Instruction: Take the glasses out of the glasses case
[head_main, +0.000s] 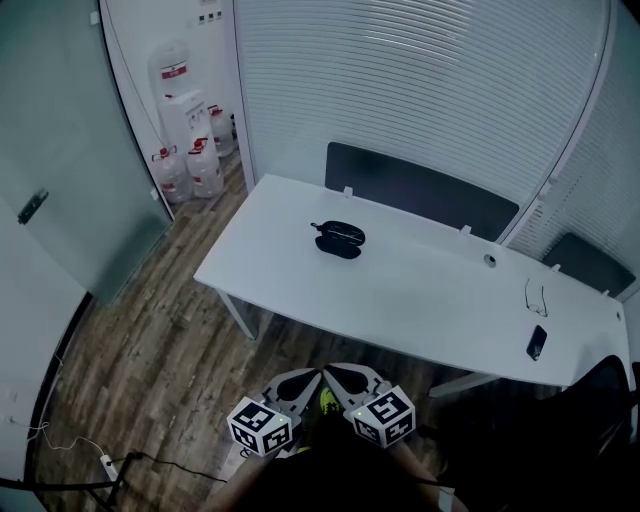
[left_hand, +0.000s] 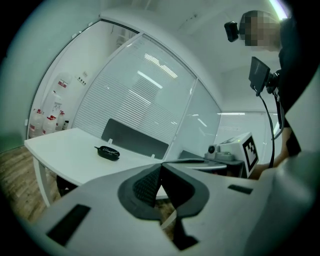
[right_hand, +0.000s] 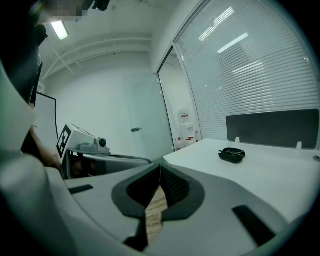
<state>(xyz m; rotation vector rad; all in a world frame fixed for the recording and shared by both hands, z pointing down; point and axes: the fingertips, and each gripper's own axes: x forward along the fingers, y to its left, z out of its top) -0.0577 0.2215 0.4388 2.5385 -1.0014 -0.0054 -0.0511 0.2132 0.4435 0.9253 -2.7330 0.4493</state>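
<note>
Landmark: long white table (head_main: 420, 300) on thin white legs, standing on a brown wood-plank floor (head_main: 160, 340).

Task object: black oval glasses case (head_main: 338, 239) lies flat on the table, in its left half, nearer the far edge than the near one. Nothing touches it. Too small to tell whether its lid is up or what it holds.

Left gripper (head_main: 303, 383): off the table, short of its near edge, over the floor. In the left gripper view the two dark pads meet at the tips, with nothing between them. The case shows well ahead and to the left of the jaws.

Right gripper (head_main: 350, 379): just beside the left one, also short of the near edge, well apart from the case. In the right gripper view its jaws are pressed together and empty; only floor planks show through the gap below the tips.

Other items, all placed from the table:
- dark grey upright panel (head_main: 420, 190) along the far edge, behind the case.
- thin-framed pair of spectacles (head_main: 536, 297) lying on the right end.
- black flat phone (head_main: 537, 342) near those spectacles, at the near edge.
- small round fitting (head_main: 490, 260) set in the top, right of centre.
- clear plastic water bottles (head_main: 190, 160) on the floor beyond the far left corner, against the wall.
</note>
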